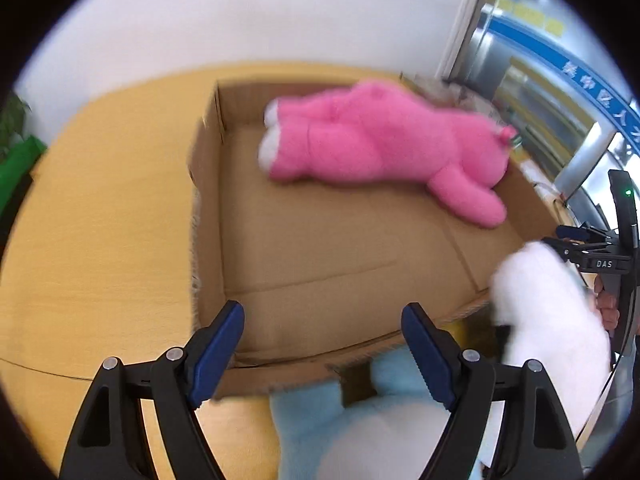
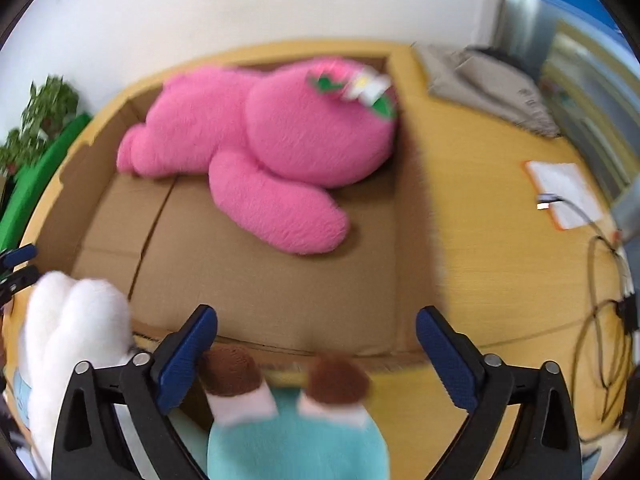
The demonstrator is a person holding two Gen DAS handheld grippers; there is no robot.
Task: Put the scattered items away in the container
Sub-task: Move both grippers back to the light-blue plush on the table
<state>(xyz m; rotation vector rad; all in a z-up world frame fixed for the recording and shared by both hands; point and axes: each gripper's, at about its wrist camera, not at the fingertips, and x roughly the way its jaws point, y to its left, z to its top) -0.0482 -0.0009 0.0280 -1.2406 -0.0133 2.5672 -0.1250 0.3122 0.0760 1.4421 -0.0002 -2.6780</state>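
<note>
A pink plush toy [image 1: 380, 140] lies inside the open cardboard box [image 1: 320, 248] along its far side; it also shows in the right wrist view [image 2: 260, 140], in the box [image 2: 260, 280]. A white and light-blue plush [image 1: 400, 440] lies on the table at the box's near edge, its white ear [image 1: 548, 320] raised. In the right wrist view its brown feet [image 2: 236, 372] and blue body [image 2: 296, 444] lie between my fingers. My left gripper [image 1: 324, 344] is open above the box's near wall. My right gripper [image 2: 316, 348] is open around the plush, not touching it.
The box stands on a yellow wooden table [image 2: 480, 240]. A folded grey cloth [image 2: 484, 84], a white pad [image 2: 564, 192] and cables [image 2: 608, 320] lie on the right. A green object [image 1: 16, 168] and a plant [image 2: 44, 116] are on the left.
</note>
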